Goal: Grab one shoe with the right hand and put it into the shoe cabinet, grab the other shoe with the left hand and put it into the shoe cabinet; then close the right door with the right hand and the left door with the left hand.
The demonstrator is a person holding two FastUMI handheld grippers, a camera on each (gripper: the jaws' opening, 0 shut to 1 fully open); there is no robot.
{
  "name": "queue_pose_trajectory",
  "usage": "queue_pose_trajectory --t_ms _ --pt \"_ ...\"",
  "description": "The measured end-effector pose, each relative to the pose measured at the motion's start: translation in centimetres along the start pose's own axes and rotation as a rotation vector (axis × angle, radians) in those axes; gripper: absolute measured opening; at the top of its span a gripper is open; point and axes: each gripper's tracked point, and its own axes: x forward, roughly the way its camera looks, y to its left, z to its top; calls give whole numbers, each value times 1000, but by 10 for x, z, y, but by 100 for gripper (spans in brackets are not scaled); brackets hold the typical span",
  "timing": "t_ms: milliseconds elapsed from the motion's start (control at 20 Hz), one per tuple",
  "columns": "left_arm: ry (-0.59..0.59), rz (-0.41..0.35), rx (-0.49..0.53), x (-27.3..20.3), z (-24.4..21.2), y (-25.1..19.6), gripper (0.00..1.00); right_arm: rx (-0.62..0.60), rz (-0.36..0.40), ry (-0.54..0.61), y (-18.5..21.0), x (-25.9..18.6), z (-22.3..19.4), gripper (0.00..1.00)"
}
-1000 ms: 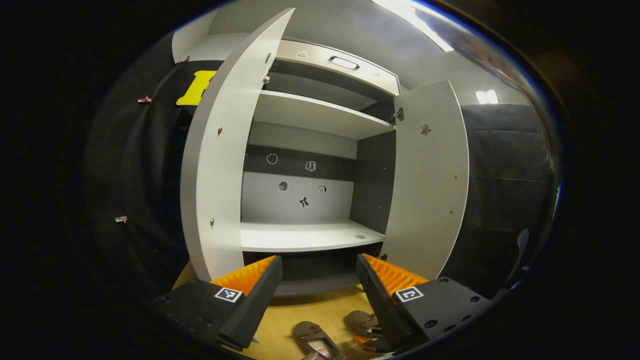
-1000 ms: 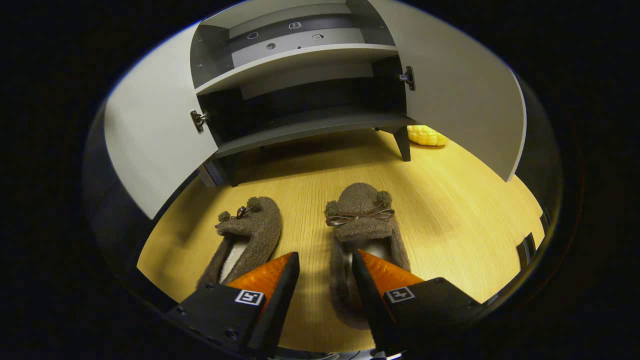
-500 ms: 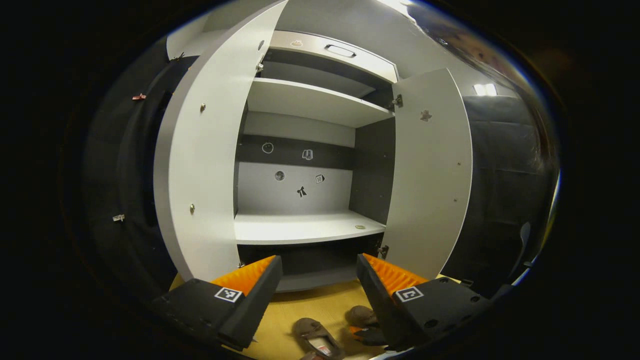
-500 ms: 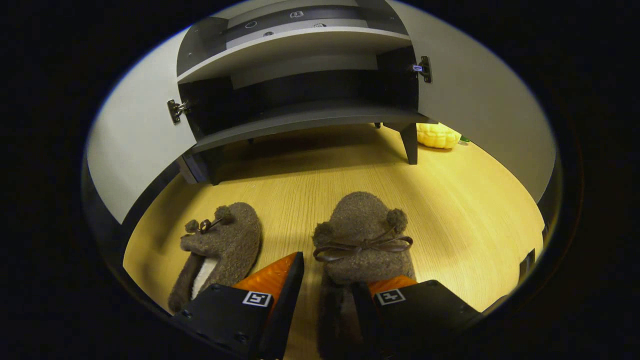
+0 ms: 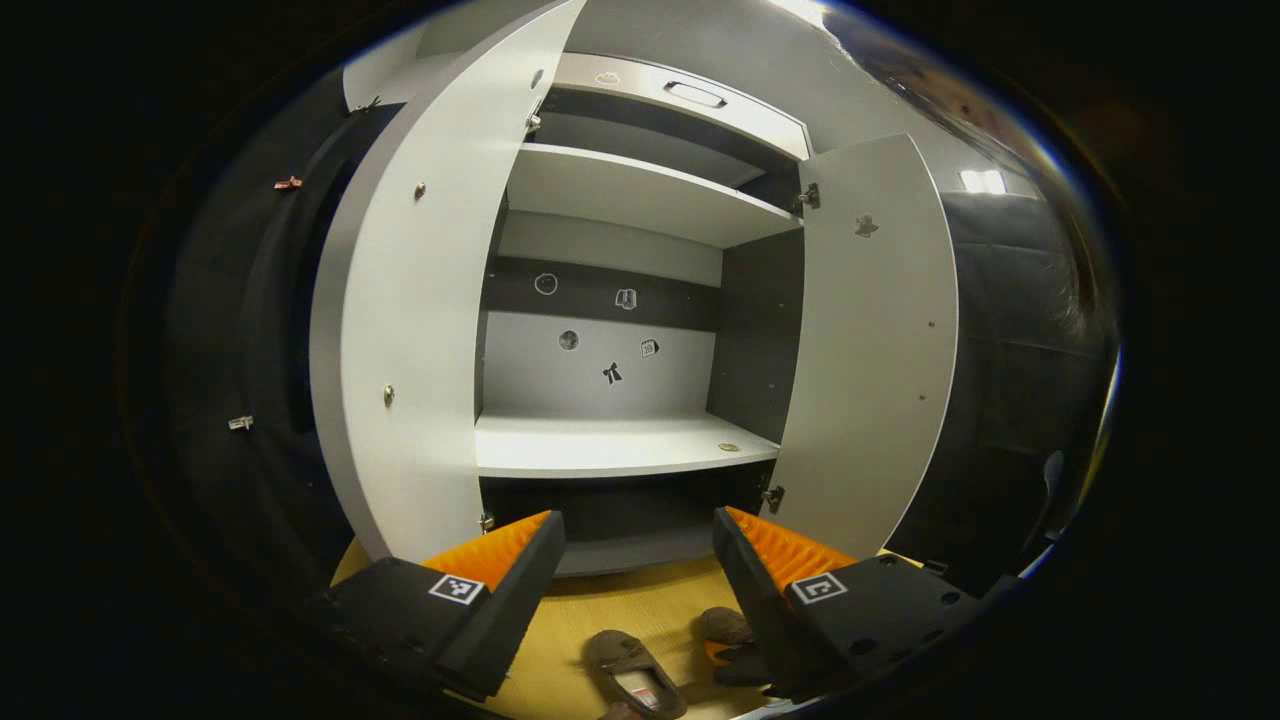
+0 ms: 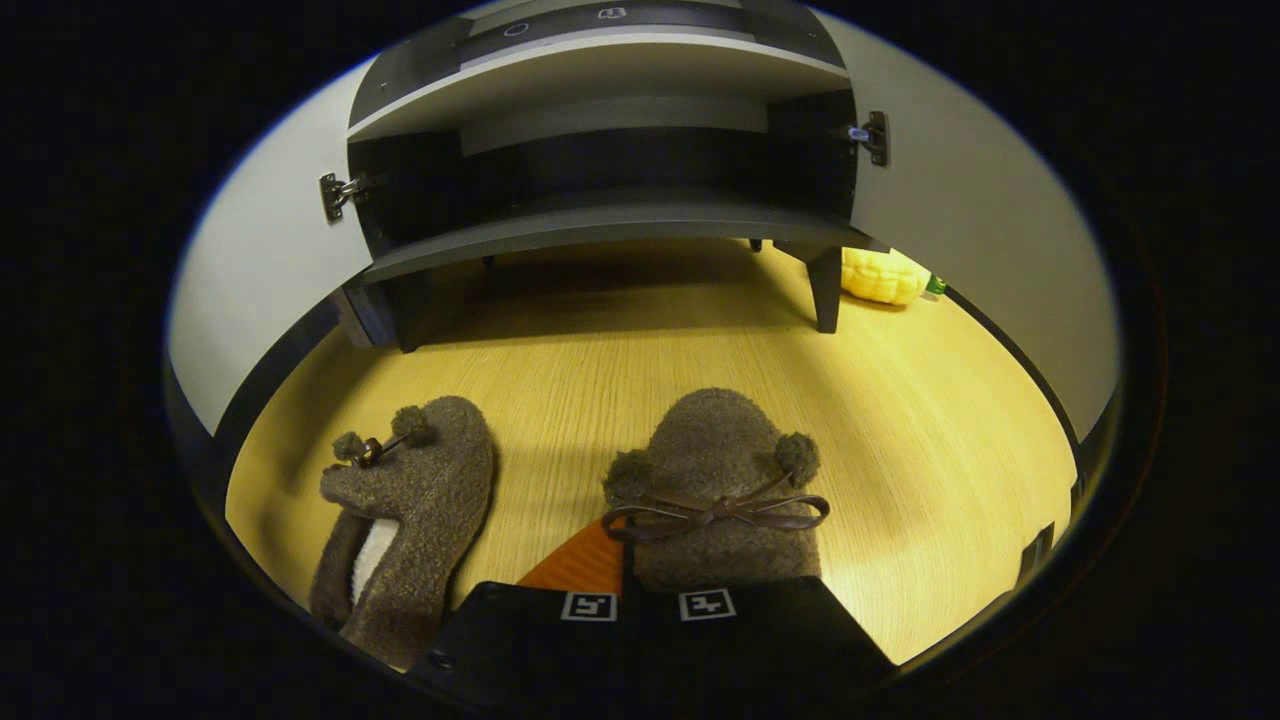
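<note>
The right gripper [image 6: 628, 590] was clenched on the side wall of the right shoe [image 6: 715, 480], which lay on the floor [image 6: 930, 420] before the shoe cabinet [image 6: 600, 225]. Lifting should be level, clearing the cabinet's lower edge. The left gripper [image 5: 638, 580] hung released.

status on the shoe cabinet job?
Done: nothing stowed yet. In hand: right tongs have closed on the right slipper, which sits on the floor. Left: lift it into the cabinet, left tongs, open, take the other slipper, then shut both doors.
</note>
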Motion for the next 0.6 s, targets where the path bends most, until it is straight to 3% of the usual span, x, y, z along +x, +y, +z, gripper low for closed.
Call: queue_pose_trajectory --t_ms 250,600 --pt "-10 6 25 -5 5 -4 95 9 58 -14 0 -27 18 5" --pt "-28 -3 13 -21 12 -10 95 -41 69 -172 -11 -118 125 5"
